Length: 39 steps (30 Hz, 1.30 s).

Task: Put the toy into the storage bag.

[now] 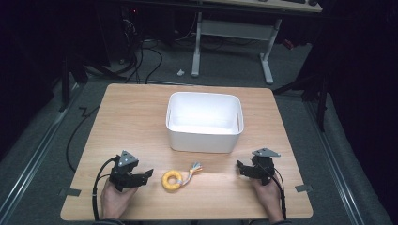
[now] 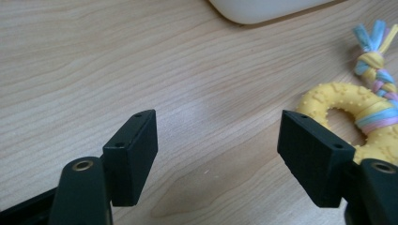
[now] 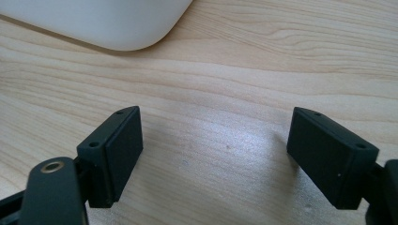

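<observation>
Both grippers rest open and empty on the desk [image 1: 141, 108], the left gripper [image 1: 149, 173] seemingly starting toward the yellow ring toy [image 1: 172, 180], which needs closing in

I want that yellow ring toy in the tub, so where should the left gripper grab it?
Probably the bare near-left arc of the yellow ring toy, from above, one finger through the hole: it lies flat, and its braided rope wraps the far-right side. Left gripper is open.

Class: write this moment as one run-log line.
left tool: open, beside yellow ring toy | right tool: open, empty | white bin: empty | toy on table
</observation>
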{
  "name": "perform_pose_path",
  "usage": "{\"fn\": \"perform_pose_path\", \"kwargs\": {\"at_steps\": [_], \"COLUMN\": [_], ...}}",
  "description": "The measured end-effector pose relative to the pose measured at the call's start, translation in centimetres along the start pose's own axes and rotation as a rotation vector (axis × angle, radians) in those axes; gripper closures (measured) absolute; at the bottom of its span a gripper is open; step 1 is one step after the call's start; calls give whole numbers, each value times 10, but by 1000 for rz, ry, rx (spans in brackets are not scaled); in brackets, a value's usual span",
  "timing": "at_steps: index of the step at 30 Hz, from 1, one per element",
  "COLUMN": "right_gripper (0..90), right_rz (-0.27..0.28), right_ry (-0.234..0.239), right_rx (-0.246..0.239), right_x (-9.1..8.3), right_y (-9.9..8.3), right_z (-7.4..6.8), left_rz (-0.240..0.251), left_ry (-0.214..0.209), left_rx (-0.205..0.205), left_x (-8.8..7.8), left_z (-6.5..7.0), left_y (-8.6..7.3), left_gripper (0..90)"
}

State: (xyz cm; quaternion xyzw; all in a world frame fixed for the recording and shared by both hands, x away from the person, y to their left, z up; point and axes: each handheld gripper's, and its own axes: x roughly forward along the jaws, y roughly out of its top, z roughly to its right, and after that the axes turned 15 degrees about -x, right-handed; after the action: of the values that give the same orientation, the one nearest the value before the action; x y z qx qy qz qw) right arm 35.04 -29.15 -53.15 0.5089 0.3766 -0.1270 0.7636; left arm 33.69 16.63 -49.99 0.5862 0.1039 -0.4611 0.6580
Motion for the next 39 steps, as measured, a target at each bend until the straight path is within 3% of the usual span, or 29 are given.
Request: {"fn": "perform_pose_path", "kwargs": {"at_steps": [10,19,39], "right_gripper": [188,188,187], "right_rz": [0,0,0], "right_ry": [0,0,0], "right_rx": [0,-1,0], "right_x": [0,0,0], "right_y": [0,0,0], "right_z": [0,0,0], "left_rz": [-21,-64,-193], "left_ry": [-40,-65,-36], "left_rx": [11,62,142], "left_x": [-5,-5,20], "left_z": [16,37,61], "left_y": [9,15,17], "left_gripper": [307,334,413]}}
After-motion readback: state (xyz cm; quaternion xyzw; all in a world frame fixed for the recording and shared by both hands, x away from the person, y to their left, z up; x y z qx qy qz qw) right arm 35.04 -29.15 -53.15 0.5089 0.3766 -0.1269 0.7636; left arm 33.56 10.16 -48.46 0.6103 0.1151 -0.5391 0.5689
